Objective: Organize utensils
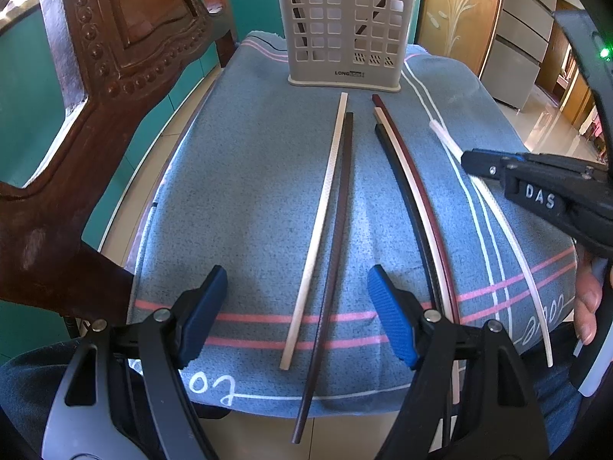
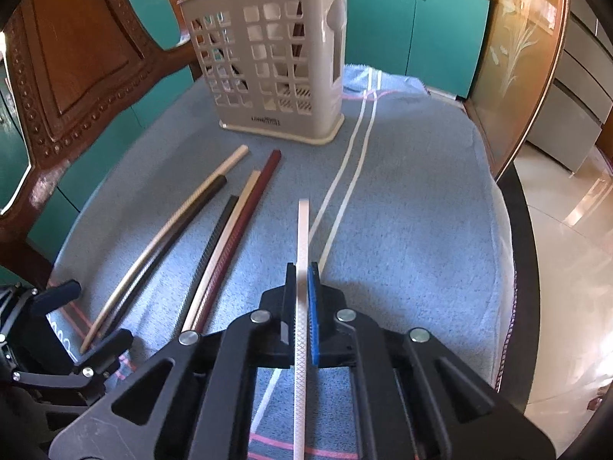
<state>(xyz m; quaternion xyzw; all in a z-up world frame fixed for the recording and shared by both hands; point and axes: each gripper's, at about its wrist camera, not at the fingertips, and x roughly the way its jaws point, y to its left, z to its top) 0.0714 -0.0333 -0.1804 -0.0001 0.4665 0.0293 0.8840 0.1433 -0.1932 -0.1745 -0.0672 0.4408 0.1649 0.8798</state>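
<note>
A beige slotted utensil holder point(image 1: 345, 27) stands at the far end of a blue towel point(image 1: 245, 191); it also shows in the right wrist view point(image 2: 276, 65). Several chopsticks lie lengthwise on the towel: a cream one point(image 1: 318, 226) beside a dark brown one point(image 1: 333, 253), then a black, cream and maroon group point(image 1: 413, 199). My left gripper point(image 1: 297, 316) is open, its pads either side of the cream and dark brown pair. My right gripper point(image 2: 302, 295) is shut on a white chopstick point(image 2: 302, 237), seen in the left wrist view point(image 1: 471, 161) at the right.
A carved wooden chair back point(image 1: 115, 38) stands close on the left, also in the right wrist view point(image 2: 72, 76). Teal cabinets point(image 2: 413, 27) are behind. The towel's right edge point(image 2: 502, 230) drops to a tiled floor point(image 2: 567, 268).
</note>
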